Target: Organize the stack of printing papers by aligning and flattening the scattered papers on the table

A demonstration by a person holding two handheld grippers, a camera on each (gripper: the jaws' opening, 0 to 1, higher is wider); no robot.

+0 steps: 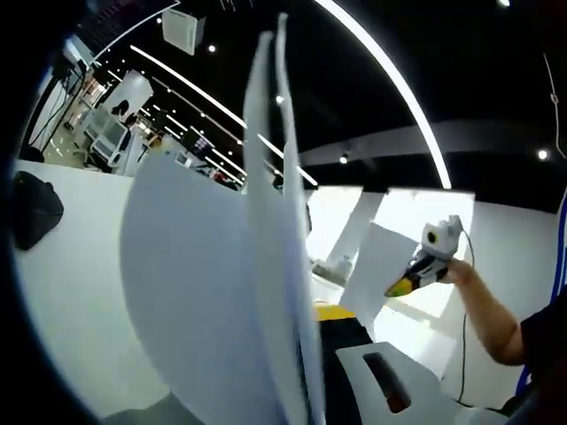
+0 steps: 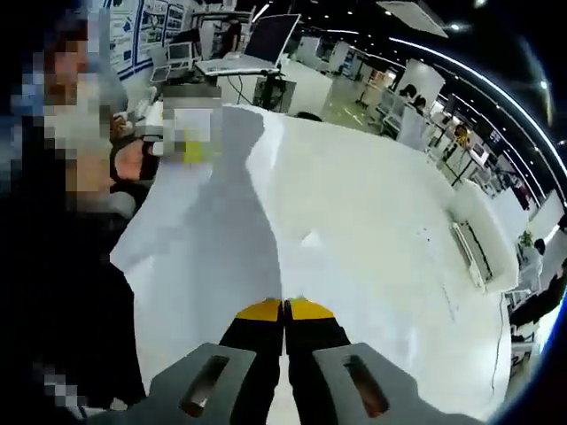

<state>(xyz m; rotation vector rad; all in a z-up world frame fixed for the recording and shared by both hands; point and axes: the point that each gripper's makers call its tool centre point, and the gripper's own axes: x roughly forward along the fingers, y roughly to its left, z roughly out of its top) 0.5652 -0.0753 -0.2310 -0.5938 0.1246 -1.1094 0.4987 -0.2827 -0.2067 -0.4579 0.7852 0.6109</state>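
Right tongs (image 2: 284,308) clamped on papers (image 2: 221,239); left unclear; white table (image 2: 381,230), ceiling lights (image 1: 390,84).

Papers (image 1: 221,292): thin white paper sheets, matt, smooth, bending easily, edges fine. Same papers (image 2: 221,239) in right gripper view: matt white, soft shadow, no glare. Right gripper (image 2: 284,309): yellow tips look rubbery, matt; black jaw bodies smooth plastic; grey housing matt plastic. Right gripper (image 1: 409,282) in left gripper view: pale glossy plastic body, yellow tip. Tabletop (image 2: 390,230): white, smooth, faint sheen. Bag (image 1: 34,212): black, cloth-like, matt.
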